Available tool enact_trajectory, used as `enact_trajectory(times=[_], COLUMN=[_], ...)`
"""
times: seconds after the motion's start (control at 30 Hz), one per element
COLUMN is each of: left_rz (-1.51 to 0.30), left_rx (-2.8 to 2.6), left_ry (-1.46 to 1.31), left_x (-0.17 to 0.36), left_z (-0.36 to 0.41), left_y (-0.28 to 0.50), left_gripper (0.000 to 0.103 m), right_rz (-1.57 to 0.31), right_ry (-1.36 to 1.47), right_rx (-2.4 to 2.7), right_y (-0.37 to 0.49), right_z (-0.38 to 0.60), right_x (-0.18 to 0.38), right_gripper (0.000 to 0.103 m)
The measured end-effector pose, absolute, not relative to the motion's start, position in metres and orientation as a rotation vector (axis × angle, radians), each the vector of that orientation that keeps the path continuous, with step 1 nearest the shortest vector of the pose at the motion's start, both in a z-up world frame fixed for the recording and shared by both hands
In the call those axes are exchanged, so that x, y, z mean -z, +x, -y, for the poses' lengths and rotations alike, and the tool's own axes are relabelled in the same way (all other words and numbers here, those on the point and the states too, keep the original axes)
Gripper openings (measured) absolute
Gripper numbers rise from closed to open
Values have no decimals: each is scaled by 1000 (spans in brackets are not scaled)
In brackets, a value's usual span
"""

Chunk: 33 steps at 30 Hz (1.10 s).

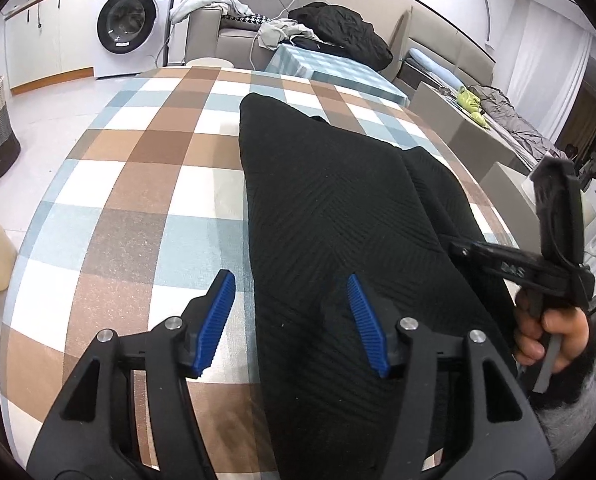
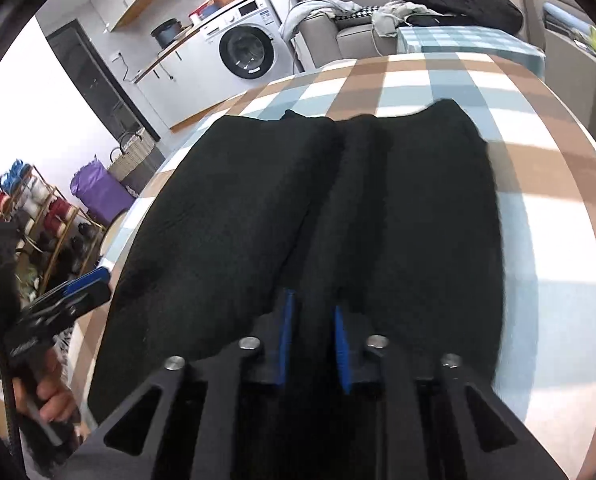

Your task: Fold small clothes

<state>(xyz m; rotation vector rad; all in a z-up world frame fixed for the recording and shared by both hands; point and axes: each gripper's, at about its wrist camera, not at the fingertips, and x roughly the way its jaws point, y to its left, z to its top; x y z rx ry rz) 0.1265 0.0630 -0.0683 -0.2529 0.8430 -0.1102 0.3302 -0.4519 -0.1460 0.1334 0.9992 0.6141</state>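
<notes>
Right tool (image 2: 313, 320) pinches black garment's (image 2: 234, 208) central fold.

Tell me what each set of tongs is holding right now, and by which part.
The right tongs are shut on the black garment, pinching the raised fold along its middle at the near edge. The left tongs are open over the garment's left edge, holding nothing.

Your right gripper (image 2: 311, 328) hides its own fingertips in a fold of the black garment (image 2: 226, 216); whether the pads press the cloth cannot be confirmed. The garment's near hem is cut off behind both gripper bodies. Its far right edge and the checked tablecloth (image 2: 545, 208) are motion-blurred. The rack items (image 2: 22, 196) at far left are too small to identify.
</notes>
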Motion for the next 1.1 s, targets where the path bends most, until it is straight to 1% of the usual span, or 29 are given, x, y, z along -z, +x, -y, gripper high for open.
enact_trajectory(times=[0.03,0.07,0.2,0.27,0.33,0.4,0.5,0.63,0.77,0.83,0.9,1.0,1.03,1.07,1.1], left_rz=[-841,-839,-828,-828,-838,-854,-867,-876,-868,-872,-878,-880,-882,-887,-891], left_rx=[111,113,116,121,127,128,132,128,131,136,136,142,142,141,142], left_ry=[-256,-259,-253,-249,-249,-245,-238,-238,-239,-242,-236,-230,-231,-233,-235], left_x=[67,66,60,60,63,66,70,71,70,71,73,74,74,75,76], left_z=[-63,-63,-60,-58,-55,-52,-47,-44,-45,-44,-42,-40,-40,-40,-40], left_y=[126,126,126,127,128,131,131,131,131,133,134,131,131,131,131], left_gripper=[56,56,56,56,56,56,56,56,56,56,56,56,56,56,56], right_rz=[-999,-994,-803,-772,-787,-876,-916,-875,-771,-785,-862,-926,-922,-915,-906], right_ry=[129,116,43,40,26,86,100,124,99,46,37,64,79,89,90], right_rx=[-611,-612,-580,-510,-437,-410,-412,-444,-474,-435,-417,-396,-395,-387,-379], right_y=[334,336,317,313,313,325,327,324,308,310,323,330,326,322,317], right_z=[449,444,446,463,476,490,494,495,498,495,493,504,509,513,516], right_x=[146,143,96,86,97,120,138,129,97,103,124,135,134,131,128], right_gripper=[6,5,4,4,4,4,4,4,4,4,4,9,11,17,17])
